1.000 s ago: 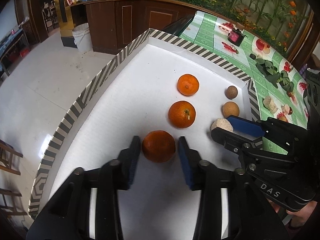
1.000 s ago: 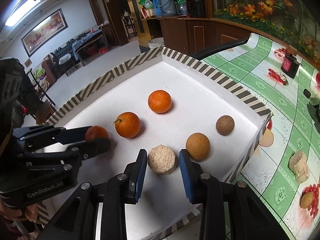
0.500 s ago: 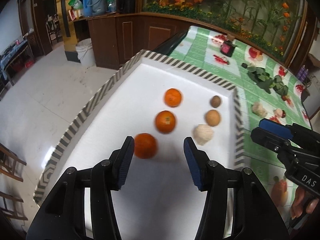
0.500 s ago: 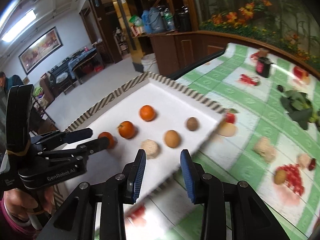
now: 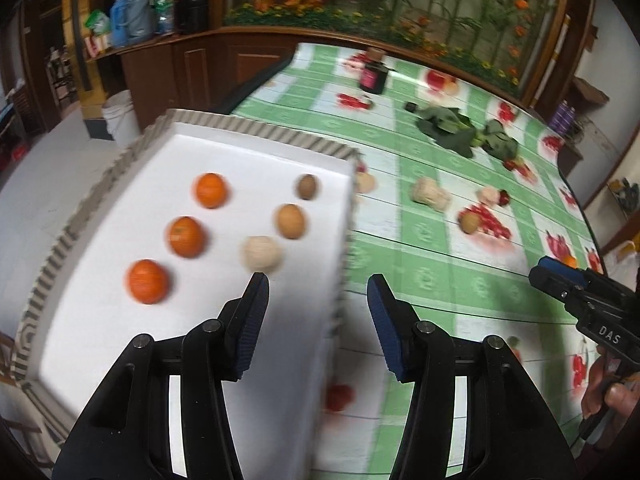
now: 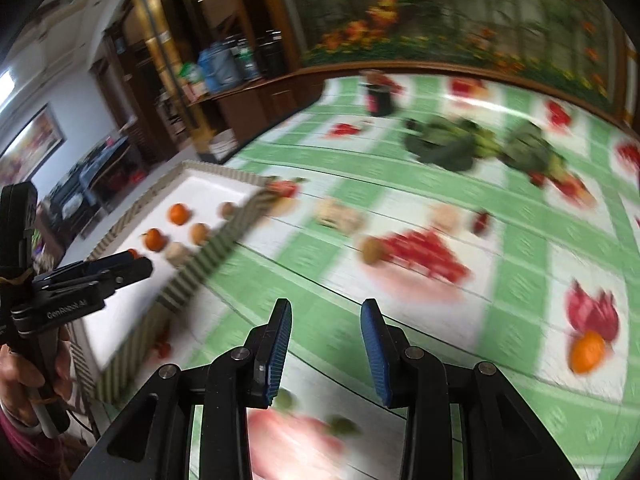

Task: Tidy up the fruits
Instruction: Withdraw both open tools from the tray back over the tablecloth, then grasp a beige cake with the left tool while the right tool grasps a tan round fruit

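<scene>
A white tray (image 5: 256,148) with a striped rim holds three oranges (image 5: 186,237) in one row. Beside them lie a pale rough lump (image 5: 261,254) and two brown fruits (image 5: 291,221). My left gripper (image 5: 318,284) hangs open over the tray's right edge, with nothing between its fingers. My right gripper (image 6: 326,306) is open and empty above the green checked tablecloth (image 6: 520,288). Loose on the cloth lie an orange (image 6: 586,350), a brown fruit (image 6: 372,250) and a pale lump (image 6: 338,214). The view is motion-blurred.
Green leaves (image 5: 460,132) and a dark jar (image 5: 374,76) sit at the far side of the table. A small red fruit (image 6: 482,220) lies near the middle. Wooden cabinets and a flower mural stand behind. A hand (image 6: 24,376) holds the left gripper (image 6: 136,264).
Both grippers have pulled back from the tray and swung right over the tablecloth. The near orange and the pale lump, earlier between the fingers, now lie free on the tray.
</scene>
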{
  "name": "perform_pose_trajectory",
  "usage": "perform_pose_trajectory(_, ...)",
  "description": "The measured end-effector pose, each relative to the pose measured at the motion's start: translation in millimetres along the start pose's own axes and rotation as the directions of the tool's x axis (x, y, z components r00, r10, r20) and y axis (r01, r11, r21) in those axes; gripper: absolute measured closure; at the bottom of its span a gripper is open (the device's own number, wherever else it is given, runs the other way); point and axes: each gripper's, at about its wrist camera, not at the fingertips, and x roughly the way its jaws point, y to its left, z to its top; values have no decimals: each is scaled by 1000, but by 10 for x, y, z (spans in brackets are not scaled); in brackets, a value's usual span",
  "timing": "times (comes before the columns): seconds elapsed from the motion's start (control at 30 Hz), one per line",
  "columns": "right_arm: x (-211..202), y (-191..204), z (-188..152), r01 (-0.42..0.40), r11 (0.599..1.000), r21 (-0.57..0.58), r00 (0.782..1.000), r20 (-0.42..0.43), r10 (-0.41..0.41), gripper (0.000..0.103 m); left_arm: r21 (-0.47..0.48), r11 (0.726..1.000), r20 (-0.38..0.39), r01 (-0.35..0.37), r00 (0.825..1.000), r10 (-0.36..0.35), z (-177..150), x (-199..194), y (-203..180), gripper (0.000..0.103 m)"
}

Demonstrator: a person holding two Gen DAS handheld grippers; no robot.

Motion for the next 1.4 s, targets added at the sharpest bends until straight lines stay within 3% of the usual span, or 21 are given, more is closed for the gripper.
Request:
perform_pose_trajectory(0.13, -146, -346, -155, 45, 998, 52, 999, 0, -46, 68, 35, 999, -13, 22, 1000, -22, 25, 80, -234, 52)
perform_pose_trajectory(0.3, -150, -561, -194, 24, 995, 101, 1000, 2, -24, 68, 53, 998, -35, 40, 999, -38, 28, 159, -407, 52)
perform_pose_trajectory(0.5, 201, -422, -13, -15, 999, 40, 999, -41, 17, 68, 70, 996, -57, 50, 997, -46, 50, 254, -537, 52)
perform_pose_trajectory(0.93, 925, -103, 435, 56, 984, -170, 993, -97, -74, 69, 101, 994, -82, 50, 996, -41, 322, 455, -621, 52)
perform_pose_trajectory(1.03, 951, -129, 418, 55, 984, -168, 993, -93, -72, 79, 109, 992, -96, 60, 994, -50, 413, 542, -670, 52)
perform_pose_trajectory(1.4, 813, -384, 376, -28, 998, -64, 996, -90, 23, 79, 43, 993, -142, 112, 984, -105, 878, 1009, -912, 52)
